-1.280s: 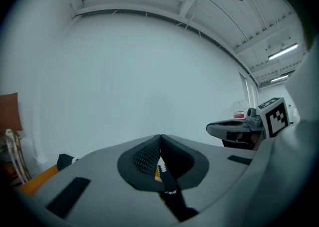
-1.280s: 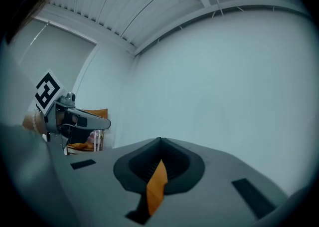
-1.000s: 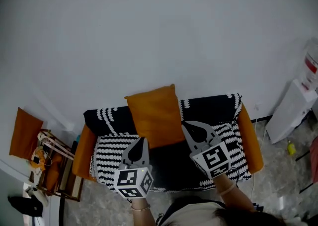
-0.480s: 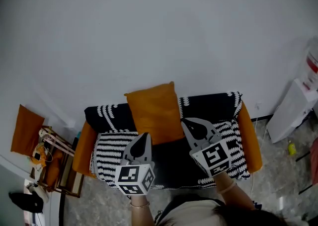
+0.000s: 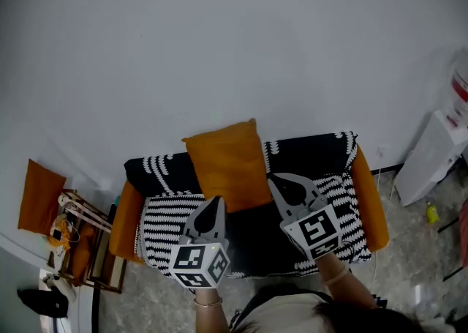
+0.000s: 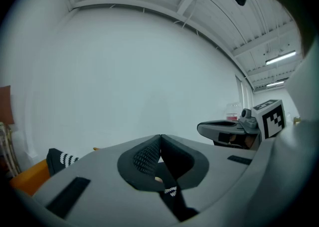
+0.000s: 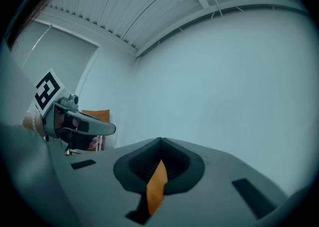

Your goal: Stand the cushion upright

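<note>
Head view: cushion [image 5: 227, 167] stands upright just beside right claw [image 5: 275, 181].

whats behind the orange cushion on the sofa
The orange cushion leans on the sofa back, draped in a black-and-white throw showing on both sides. The stretch behind the cushion is covered; the white wall rises beyond.

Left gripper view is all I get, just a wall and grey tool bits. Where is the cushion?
Observer: The head view shows the orange cushion standing upright against the sofa's back.
Operator: Is my right tool holding it?
Observer: No. The right gripper view shows the right tool shut, with only a sliver of orange showing behind its jaws.
Operator: And where's my left tool?
Observer: The left tool points at the cushion's lower left corner; whether it touches, I can't tell.
</note>
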Available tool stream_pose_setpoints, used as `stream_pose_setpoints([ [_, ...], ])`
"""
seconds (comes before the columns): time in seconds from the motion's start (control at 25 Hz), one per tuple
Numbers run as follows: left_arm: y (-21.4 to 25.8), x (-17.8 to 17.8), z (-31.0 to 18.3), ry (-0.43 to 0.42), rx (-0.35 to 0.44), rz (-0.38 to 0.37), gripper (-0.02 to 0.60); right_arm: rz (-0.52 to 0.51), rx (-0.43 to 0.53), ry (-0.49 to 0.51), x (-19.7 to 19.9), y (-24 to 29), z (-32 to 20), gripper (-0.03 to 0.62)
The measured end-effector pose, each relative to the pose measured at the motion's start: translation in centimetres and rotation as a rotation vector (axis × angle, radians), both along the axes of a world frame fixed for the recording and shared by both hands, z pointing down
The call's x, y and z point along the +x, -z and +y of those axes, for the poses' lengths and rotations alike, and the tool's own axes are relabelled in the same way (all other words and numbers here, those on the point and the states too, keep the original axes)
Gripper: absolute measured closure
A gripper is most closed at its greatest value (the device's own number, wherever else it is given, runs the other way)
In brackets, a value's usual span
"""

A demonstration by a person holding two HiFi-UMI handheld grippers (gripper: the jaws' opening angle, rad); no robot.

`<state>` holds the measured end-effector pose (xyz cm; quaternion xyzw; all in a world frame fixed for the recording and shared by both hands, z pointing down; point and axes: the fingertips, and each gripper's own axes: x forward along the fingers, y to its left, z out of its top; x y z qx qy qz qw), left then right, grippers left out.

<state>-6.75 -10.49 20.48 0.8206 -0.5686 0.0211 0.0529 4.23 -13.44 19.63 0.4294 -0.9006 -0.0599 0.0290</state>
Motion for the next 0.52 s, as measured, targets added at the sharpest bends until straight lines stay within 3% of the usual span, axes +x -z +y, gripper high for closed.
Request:
stream_pose_setpoints([
  [0.28,-0.1,-0.7,-0.5,-0.01,-0.034,0.125,0.561,0.003,-0.005,-0.01,-0.1,-0.2,-0.5,0.586],
  [0.52,-0.4,-1.4,-0.9,0.004,-0.039,0.14,0.561,0.008,0.0,-0.012,-0.3,-0.2,-0.7,0.586],
])
